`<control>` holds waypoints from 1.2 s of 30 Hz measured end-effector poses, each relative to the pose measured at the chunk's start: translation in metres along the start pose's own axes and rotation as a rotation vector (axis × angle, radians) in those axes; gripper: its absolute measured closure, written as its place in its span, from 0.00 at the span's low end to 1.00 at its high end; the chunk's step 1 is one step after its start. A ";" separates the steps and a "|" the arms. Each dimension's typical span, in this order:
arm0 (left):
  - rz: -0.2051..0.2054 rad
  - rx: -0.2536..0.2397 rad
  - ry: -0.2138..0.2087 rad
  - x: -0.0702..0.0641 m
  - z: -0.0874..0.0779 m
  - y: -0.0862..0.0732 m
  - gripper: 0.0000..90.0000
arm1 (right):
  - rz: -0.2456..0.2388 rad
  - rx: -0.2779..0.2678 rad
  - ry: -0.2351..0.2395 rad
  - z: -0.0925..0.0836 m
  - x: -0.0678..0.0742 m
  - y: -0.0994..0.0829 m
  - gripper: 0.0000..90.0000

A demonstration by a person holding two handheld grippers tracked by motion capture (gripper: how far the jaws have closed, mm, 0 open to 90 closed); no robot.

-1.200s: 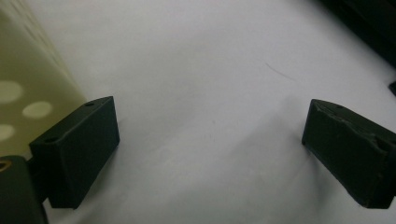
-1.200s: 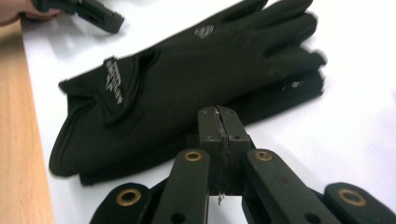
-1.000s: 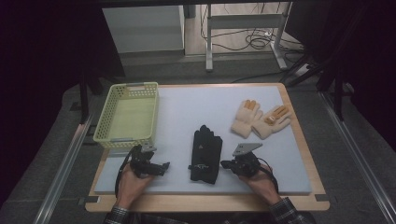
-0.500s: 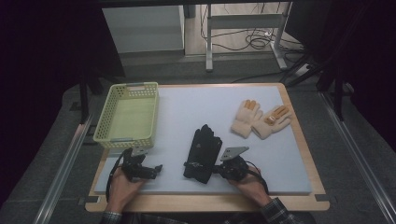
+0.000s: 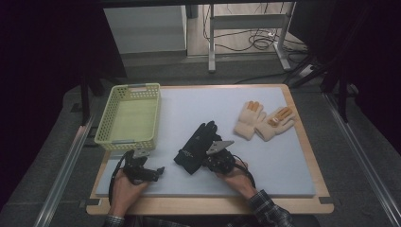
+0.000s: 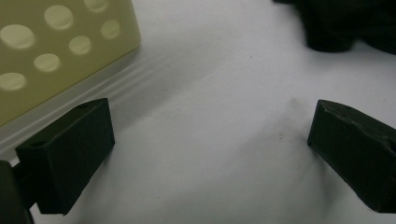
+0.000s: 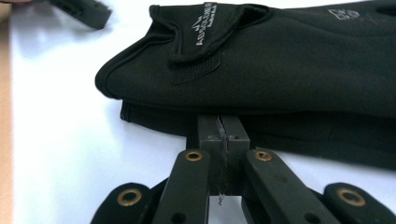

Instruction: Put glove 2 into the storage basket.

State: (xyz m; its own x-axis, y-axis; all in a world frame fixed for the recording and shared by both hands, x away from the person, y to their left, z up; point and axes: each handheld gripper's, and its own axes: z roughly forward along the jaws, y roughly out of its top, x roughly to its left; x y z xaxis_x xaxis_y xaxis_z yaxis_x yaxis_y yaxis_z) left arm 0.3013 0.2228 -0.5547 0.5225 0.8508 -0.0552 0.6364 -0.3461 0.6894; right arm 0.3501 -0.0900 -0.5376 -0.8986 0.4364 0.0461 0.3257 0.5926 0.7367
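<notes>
A person's right gripper (image 5: 211,161) has its jaws pressed together at the near edge of a black glove (image 5: 196,146) lying mid-mat; whether fabric is pinched is unclear. The left gripper (image 5: 157,171), jaws spread, rests on bare mat just beside the yellow basket (image 5: 105,135). Two tan gloves (image 5: 264,121) lie well apart, open mat (image 5: 283,165) around them.

left gripper (image 5: 158,170): jaws spread wide, low | right gripper (image 5: 204,164): jaws pressed together, low
</notes>
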 end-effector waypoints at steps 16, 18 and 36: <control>0.003 -0.003 -0.002 0.001 0.000 0.000 0.01 | -0.019 -0.023 -0.062 -0.008 -0.003 0.009 0.75; 0.003 -0.003 -0.002 0.001 0.000 0.000 0.01 | -0.015 -0.027 -0.075 -0.015 -0.007 0.007 0.70; 0.001 -0.002 -0.004 0.001 0.000 0.000 0.01 | 0.122 -0.040 -0.294 -0.089 -0.061 -0.045 0.29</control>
State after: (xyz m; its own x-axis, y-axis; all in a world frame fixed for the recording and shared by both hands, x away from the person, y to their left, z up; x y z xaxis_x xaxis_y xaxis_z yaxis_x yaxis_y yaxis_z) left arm 0.3015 0.2235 -0.5550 0.5255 0.8488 -0.0576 0.6349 -0.3462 0.6907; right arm 0.3644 -0.2035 -0.5132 -0.7285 0.6827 -0.0569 0.4084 0.4995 0.7640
